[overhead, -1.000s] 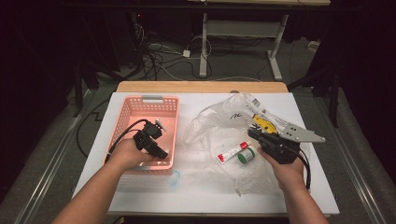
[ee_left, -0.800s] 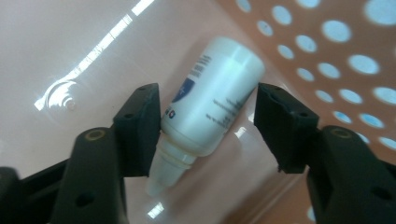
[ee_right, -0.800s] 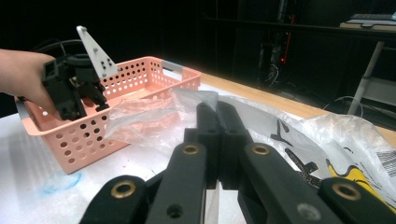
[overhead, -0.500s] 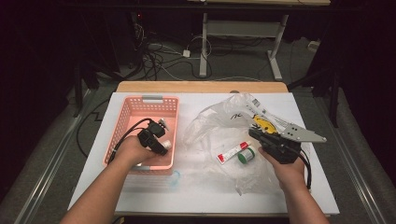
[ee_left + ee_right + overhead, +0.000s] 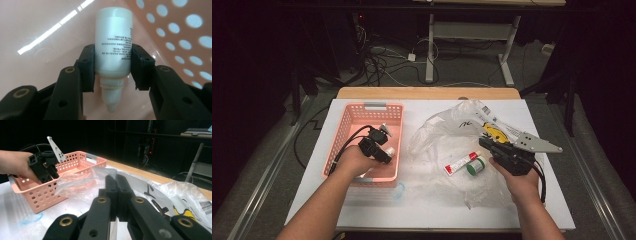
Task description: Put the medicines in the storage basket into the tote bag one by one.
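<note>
Two grippers are working at the white table, and over the last second only the left gripper is changing its place: it is moving deeper into the pink perforated plastic basket, a little toward the far end, while the right gripper is staying just where it was, beside the crumpled clear plastic bag. I judge from this that the small white plastic dropper bottle is being carried down for placing in the basket, and that the release is the step not yet done. The left gripper view is showing what the high view is hiding under the hand: the two black jaws are clenched on the sides of the bottle, the pointed cap is turning toward the camera, and the pink floor of the basket is lying close behind it (whether the bottle is touching that floor, I cannot tell). The right gripper view is showing its own jaws pressed together with nothing between them, and farther off the person's left hand over the basket rim. The high view alone is giving the layout: a red-and-white tube and a green round cap are lying on the bag, just in front of the right gripper.
</note>
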`<act>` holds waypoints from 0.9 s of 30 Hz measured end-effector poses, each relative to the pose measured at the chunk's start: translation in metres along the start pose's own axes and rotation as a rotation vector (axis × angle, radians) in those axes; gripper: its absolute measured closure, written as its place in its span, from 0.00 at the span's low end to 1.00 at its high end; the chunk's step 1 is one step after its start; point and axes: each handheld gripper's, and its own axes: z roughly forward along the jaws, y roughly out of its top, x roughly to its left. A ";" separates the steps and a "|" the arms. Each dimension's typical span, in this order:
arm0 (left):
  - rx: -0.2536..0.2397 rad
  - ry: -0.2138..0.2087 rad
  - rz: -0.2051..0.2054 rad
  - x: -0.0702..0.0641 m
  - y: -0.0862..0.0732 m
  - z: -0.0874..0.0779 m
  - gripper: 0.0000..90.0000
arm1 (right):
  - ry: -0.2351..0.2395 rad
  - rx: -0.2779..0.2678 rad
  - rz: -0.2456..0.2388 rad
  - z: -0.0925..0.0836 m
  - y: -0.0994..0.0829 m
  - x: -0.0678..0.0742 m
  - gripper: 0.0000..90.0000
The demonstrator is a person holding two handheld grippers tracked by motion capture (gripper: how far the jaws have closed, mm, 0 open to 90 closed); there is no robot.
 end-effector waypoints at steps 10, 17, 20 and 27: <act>-0.127 -0.009 -0.085 0.001 -0.011 -0.024 0.64 | -0.001 -0.003 -0.002 0.000 0.001 0.001 1.00; -0.220 -0.015 -0.083 -0.007 -0.025 -0.037 0.64 | 0.000 -0.005 -0.003 -0.001 0.002 0.002 1.00; -0.293 -0.019 -0.083 -0.012 -0.035 -0.042 0.64 | -0.001 -0.007 -0.005 -0.001 0.002 0.002 1.00; -0.395 -0.032 -0.088 -0.018 -0.056 -0.048 0.64 | -0.002 -0.008 -0.008 -0.001 0.002 0.002 1.00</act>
